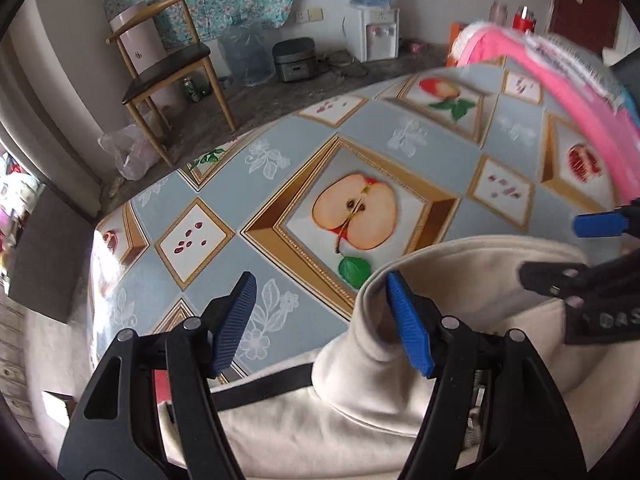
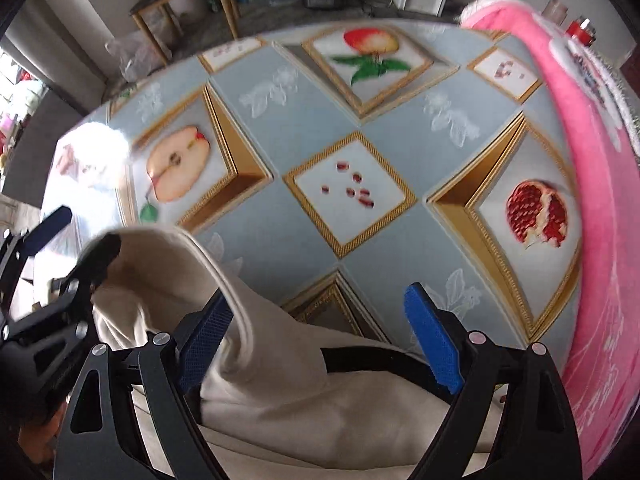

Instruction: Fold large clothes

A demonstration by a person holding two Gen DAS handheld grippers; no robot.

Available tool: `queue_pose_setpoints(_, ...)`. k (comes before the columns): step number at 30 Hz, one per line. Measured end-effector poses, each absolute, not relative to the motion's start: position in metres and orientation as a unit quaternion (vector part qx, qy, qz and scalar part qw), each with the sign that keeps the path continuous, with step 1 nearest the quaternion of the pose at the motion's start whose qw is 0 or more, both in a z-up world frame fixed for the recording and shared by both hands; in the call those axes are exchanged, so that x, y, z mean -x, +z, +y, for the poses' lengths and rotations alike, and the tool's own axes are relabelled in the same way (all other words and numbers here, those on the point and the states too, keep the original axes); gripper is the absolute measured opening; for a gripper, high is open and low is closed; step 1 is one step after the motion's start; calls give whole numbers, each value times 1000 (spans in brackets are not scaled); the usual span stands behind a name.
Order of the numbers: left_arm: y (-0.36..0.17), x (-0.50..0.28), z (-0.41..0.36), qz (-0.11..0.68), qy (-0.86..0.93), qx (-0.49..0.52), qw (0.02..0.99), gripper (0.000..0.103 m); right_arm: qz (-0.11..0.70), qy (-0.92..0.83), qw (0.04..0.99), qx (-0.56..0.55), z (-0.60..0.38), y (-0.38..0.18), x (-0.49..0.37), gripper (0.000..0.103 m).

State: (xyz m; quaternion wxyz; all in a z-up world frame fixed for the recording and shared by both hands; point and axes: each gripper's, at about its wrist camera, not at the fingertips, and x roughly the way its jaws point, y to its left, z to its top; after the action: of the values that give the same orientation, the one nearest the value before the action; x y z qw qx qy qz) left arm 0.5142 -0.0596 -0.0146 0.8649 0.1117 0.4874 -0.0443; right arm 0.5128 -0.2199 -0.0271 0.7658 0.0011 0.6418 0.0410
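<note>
A cream garment point(image 1: 460, 312) with a black stripe lies bunched at the near edge of the table; it also shows in the right wrist view point(image 2: 304, 400). My left gripper point(image 1: 320, 320) is open above it, its right finger at the raised cream fold and its left finger over bare tablecloth. My right gripper point(image 2: 320, 340) is open, its left finger against the upturned cream fold. The right gripper shows at the right edge of the left wrist view point(image 1: 588, 256). The left gripper shows at the left edge of the right wrist view point(image 2: 64, 240).
The fruit-pattern tablecloth point(image 1: 360, 152) covers the table. A pink garment point(image 2: 600, 200) lies along the right side. Beyond the far edge stand a wooden chair point(image 1: 168, 64), water bottles point(image 1: 244, 52) and a water dispenser point(image 1: 372, 28).
</note>
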Motion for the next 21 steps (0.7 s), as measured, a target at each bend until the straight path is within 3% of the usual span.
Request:
queue_pose_setpoints(11, -7, -475, -58, 491, -78, -208, 843, 64, 649, 113, 753, 4, -227, -19, -459, 84)
queue_pose_setpoints(16, -22, -455, -54, 503, -83, -241, 826, 64, 652, 119, 748, 13, -222, -24, -445, 80)
queue_pose_setpoints(19, -21, -442, -47, 504, -100, -231, 826, 64, 646, 123, 753, 19, -225, -22, -436, 73)
queue_pose_setpoints(21, -18, -432, -43, 496, -113, -233, 829, 64, 636, 123, 761, 33, -227, -18, -428, 59)
